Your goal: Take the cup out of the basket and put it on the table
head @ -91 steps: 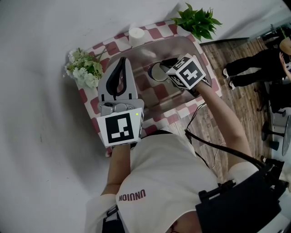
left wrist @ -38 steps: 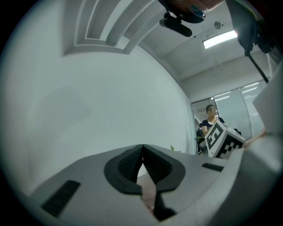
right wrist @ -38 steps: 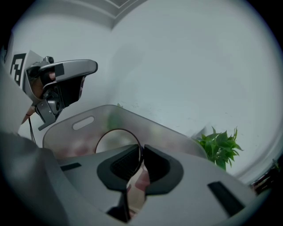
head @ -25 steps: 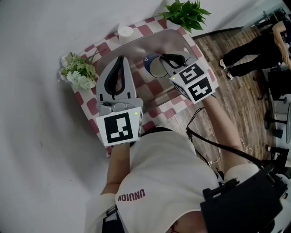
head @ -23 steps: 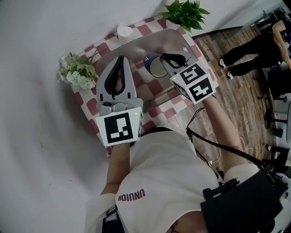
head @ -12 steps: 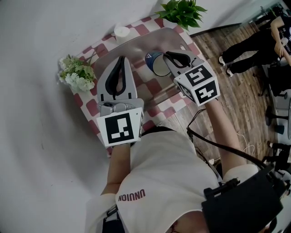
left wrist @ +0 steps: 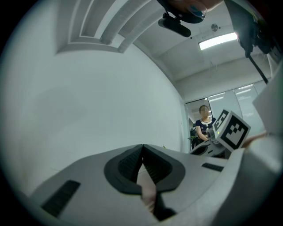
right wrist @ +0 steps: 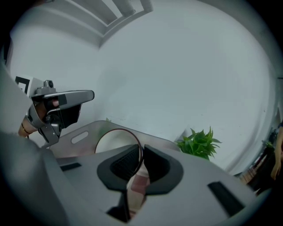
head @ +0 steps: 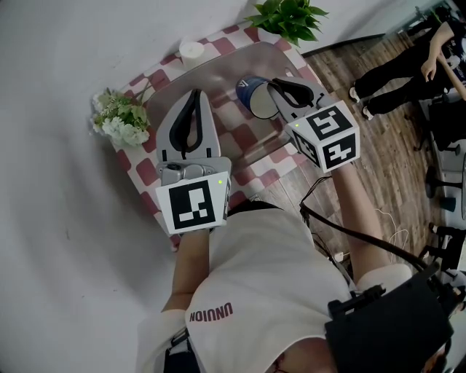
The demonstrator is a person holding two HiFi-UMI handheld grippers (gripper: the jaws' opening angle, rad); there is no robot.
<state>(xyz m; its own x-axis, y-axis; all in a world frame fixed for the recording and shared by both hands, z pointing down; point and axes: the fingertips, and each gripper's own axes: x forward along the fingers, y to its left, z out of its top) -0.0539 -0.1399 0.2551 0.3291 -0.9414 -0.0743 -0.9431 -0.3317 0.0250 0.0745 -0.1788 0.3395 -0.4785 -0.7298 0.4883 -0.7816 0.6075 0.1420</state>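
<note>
A blue cup with a white inside hangs tilted over the right part of the grey basket, which sits on the red-and-white checked table. My right gripper is shut on the cup's rim. In the right gripper view the rim runs between the closed pads of the right gripper, with the basket wall behind. My left gripper hovers over the basket's left side, shut and empty; its pads meet in the left gripper view.
A green potted plant stands at the table's far right corner, white flowers at the left edge, a small white cup at the back. A person stands on the wooden floor to the right.
My right gripper has lifted the cup up from the basket's bottom and drawn it back towards me and to the right. The left gripper has stayed in place.
</note>
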